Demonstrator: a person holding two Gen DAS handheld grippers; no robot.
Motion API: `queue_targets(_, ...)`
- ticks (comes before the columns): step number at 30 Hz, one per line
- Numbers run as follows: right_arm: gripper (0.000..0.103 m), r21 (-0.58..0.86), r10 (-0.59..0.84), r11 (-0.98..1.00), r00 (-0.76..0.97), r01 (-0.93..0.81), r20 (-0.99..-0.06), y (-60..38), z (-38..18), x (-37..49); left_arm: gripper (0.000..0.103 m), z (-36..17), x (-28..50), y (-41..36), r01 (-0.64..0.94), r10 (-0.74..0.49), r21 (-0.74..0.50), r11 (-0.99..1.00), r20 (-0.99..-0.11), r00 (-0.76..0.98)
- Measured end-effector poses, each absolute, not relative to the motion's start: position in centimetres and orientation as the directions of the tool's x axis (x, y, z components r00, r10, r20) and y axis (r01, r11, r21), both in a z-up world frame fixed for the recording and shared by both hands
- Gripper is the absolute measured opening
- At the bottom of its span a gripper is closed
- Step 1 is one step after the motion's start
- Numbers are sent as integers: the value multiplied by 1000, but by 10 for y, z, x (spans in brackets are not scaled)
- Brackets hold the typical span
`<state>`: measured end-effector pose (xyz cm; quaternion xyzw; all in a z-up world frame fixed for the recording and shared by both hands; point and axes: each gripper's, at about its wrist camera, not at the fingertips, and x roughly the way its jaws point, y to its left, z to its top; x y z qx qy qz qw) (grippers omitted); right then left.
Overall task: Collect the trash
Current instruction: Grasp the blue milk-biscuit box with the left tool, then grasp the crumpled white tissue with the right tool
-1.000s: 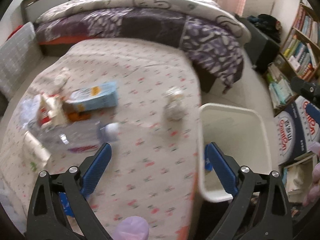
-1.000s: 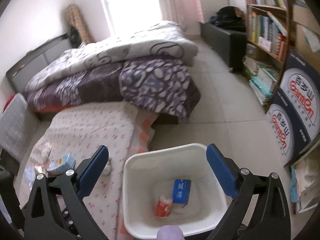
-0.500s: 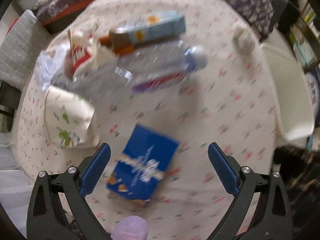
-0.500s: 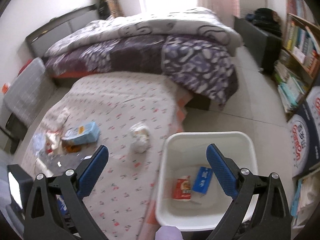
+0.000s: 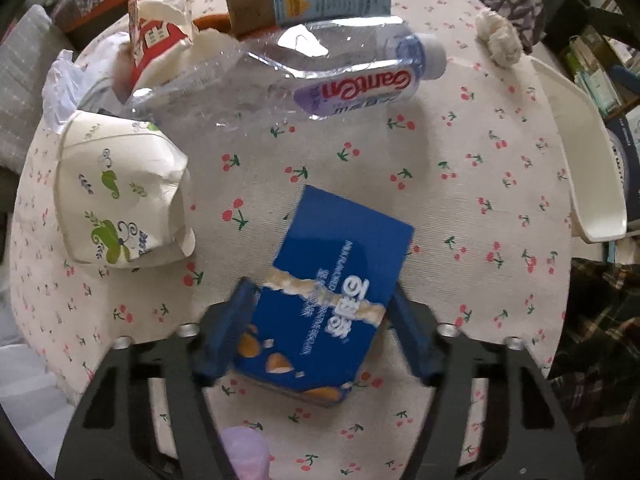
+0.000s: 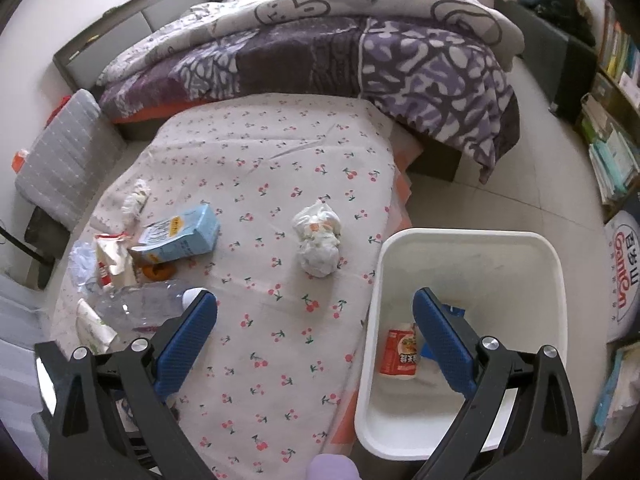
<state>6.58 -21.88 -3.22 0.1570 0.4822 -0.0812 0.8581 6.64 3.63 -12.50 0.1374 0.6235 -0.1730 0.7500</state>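
A blue biscuit box (image 5: 336, 280) lies on the cherry-print cloth (image 5: 460, 184). My left gripper (image 5: 320, 304) straddles the box's near end, its blue fingers touching or close against the box's sides. Beyond it lie a crushed clear bottle (image 5: 320, 68), a paper cup (image 5: 120, 192), a light-blue carton (image 5: 316, 0), a red-and-white wrapper (image 5: 156, 40) and a crumpled paper ball (image 5: 500, 40). My right gripper (image 6: 316, 320) is open and empty, held above the cloth's edge and the white bin (image 6: 560, 280), which holds a red packet (image 6: 400, 350).
The bin's rim (image 5: 576, 152) shows at the right of the left wrist view. A bed with a purple quilt (image 6: 360, 52) stands behind the table. Bookshelves (image 6: 612, 120) line the right wall. A grey cushion (image 6: 64, 160) sits at the left.
My left gripper swung from over the bin down to the blue box, and its fingers have narrowed onto the box's sides. My right gripper turned left, bringing the table into view.
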Motion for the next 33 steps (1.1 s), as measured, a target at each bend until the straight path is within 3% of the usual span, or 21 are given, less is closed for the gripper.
queue_targets(8,95,210,16,908,470,363,-882,-242,-52,94,56,-87,59,49,406,-229,-120,906,-945,233)
queue_targets(15,95,167,22,931,407,324,-913,-229,-84,123,56,-32,72,63,375,-396,-255,891,-841,369)
queue_targets(27,93,66,-53,962,417,265,-907,-209,-103,151,56,-14,93,39,322,-418,-300,898,-813,407)
queue_targets(30,81,52,-57,965,400,255,-915,-206,-112,157,56,-16,90,48,313,-415,-302,901,-812,411)
queue_targets(33,52,60,-36,968,368,246,-929,-205,-123,162,56,-18,93,50,303,-406,-297,906,-814,415)
